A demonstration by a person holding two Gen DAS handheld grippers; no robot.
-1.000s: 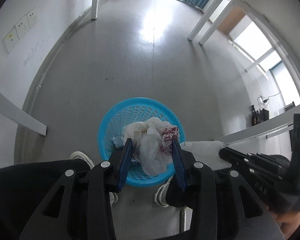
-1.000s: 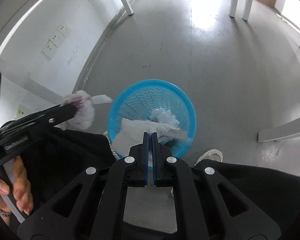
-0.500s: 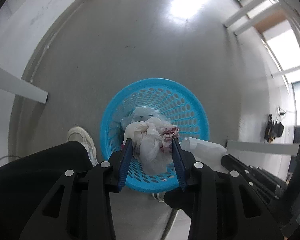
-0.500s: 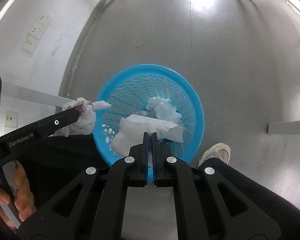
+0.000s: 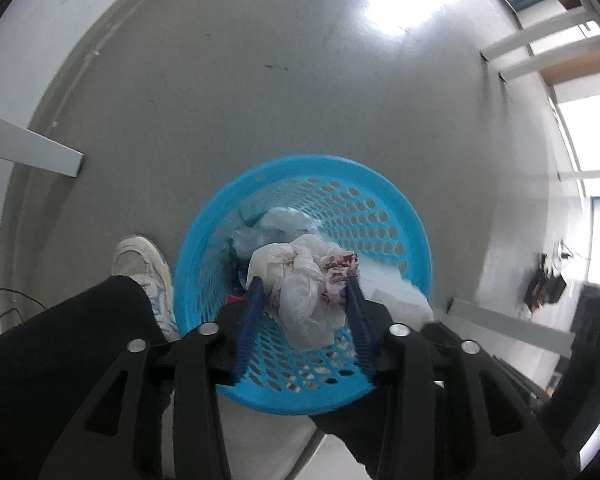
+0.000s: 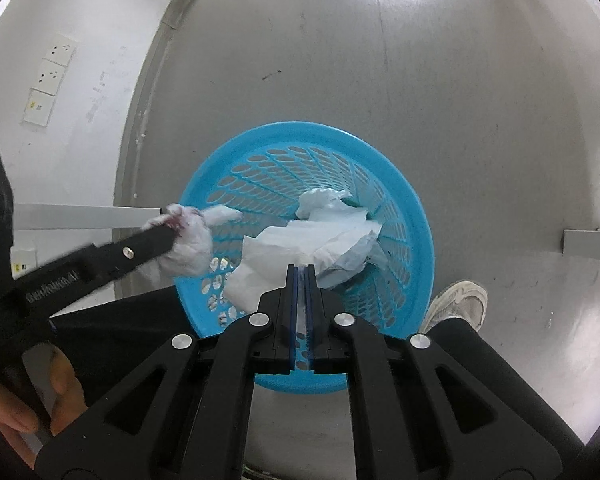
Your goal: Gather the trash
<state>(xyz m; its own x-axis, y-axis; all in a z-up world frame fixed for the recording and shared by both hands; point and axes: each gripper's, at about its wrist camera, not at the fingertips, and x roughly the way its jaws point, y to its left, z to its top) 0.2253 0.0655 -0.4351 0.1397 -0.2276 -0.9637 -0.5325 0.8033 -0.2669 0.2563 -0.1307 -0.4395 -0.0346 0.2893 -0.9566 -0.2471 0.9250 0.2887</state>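
Note:
A round blue plastic basket [image 5: 384, 196] stands on the grey floor; it also shows in the right wrist view [image 6: 416, 216]. My left gripper [image 5: 305, 286] is shut on a crumpled white plastic wad with red marks [image 5: 306, 280], held just over the basket's near rim. That wad [image 6: 190, 246] shows over the basket's left rim in the right wrist view. My right gripper [image 6: 300, 270] is shut on a white paper sheet [image 6: 296, 242] that hangs over the basket. Pale crumpled paper [image 6: 324, 204] lies inside the basket.
My white shoes [image 5: 140, 260] [image 6: 460, 300] and black trouser legs flank the basket. White table legs [image 5: 32, 152] [image 6: 592, 242] stand left and right. A wall with sockets [image 6: 50, 76] is at the left. Open grey floor lies beyond the basket.
Both grippers have moved lower and closer over the basket, which now looks larger. The wad and the paper sheet remain gripped.

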